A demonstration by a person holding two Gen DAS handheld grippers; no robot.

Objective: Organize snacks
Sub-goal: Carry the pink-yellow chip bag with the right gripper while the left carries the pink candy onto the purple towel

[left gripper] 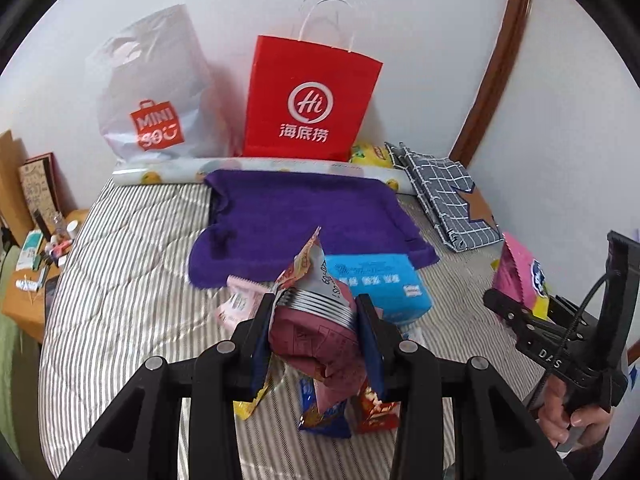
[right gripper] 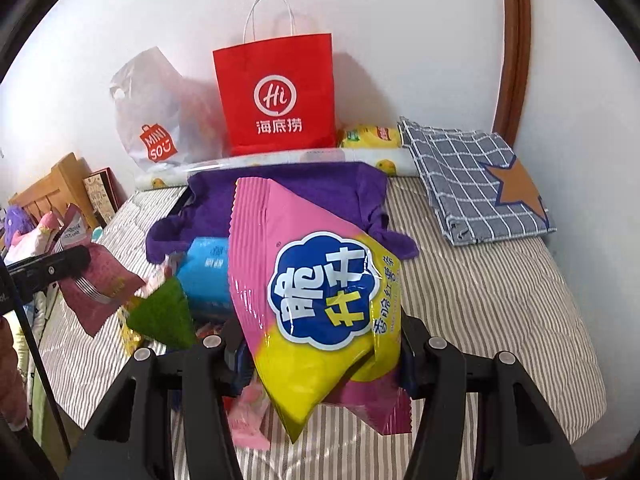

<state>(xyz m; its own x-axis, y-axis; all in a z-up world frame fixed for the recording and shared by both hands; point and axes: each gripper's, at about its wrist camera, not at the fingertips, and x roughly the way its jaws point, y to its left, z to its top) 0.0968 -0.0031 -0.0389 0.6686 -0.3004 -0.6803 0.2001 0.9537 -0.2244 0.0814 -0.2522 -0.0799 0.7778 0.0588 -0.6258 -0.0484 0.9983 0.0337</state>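
We hold a big pink and yellow snack bag (right gripper: 320, 300) between the two black fingers of our right gripper (right gripper: 320, 364), and they squeeze it tight. The bag is up off the striped bed (right gripper: 500, 288). Behind it lies a purple cloth (right gripper: 304, 180) and a blue pack (right gripper: 208, 272). A red paper bag (right gripper: 276, 92) stands by the wall, next to a white plastic bag (right gripper: 156, 120). On the left, our other gripper (right gripper: 48, 268) pinches a dark pink packet (right gripper: 100, 292). A folded checked cloth (right gripper: 472, 184) lies at the right.

Bright, even light (fisheye-warped edges)
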